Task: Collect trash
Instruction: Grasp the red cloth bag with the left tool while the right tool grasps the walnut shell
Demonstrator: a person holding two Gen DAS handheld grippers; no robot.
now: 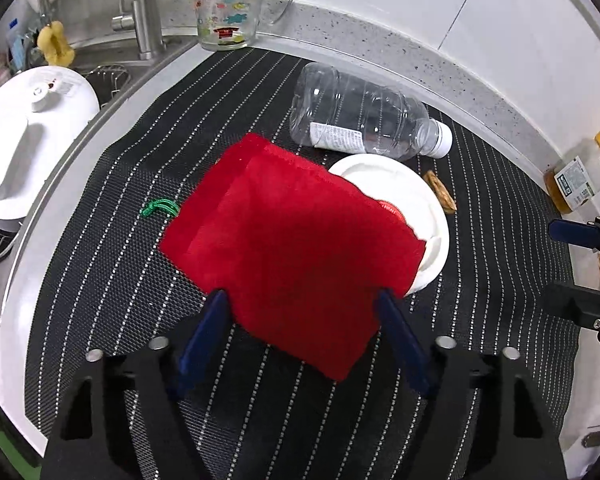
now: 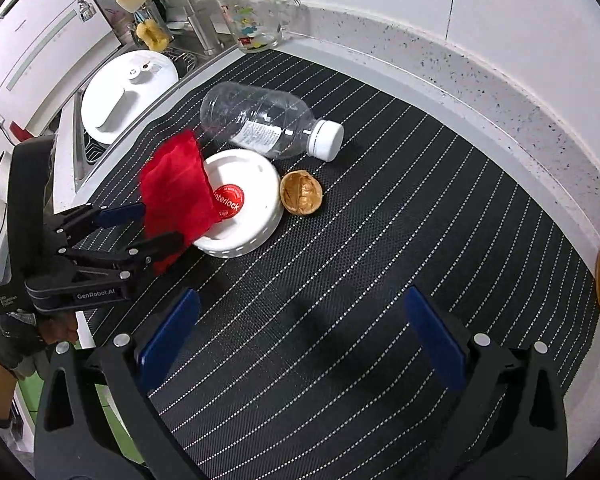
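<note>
One empty clear bottle [image 2: 260,124] lies capped; left gripper [image 1: 304,300] clamps red pouch [image 1: 288,240], right gripper [image 2: 300,308] spread, holding nothing.

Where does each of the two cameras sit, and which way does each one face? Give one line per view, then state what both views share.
Left wrist: sits on the left gripper, looking steeply down at the red cloth bag between its blue fingers; the right gripper's tips show at the right edge.
Right wrist: sits on the open right gripper, looking down over the striped mat; the left gripper and a gloved hand show on the left.
Shared: bag, plastic bottle, white lid, walnut shell, glass mug.
</note>
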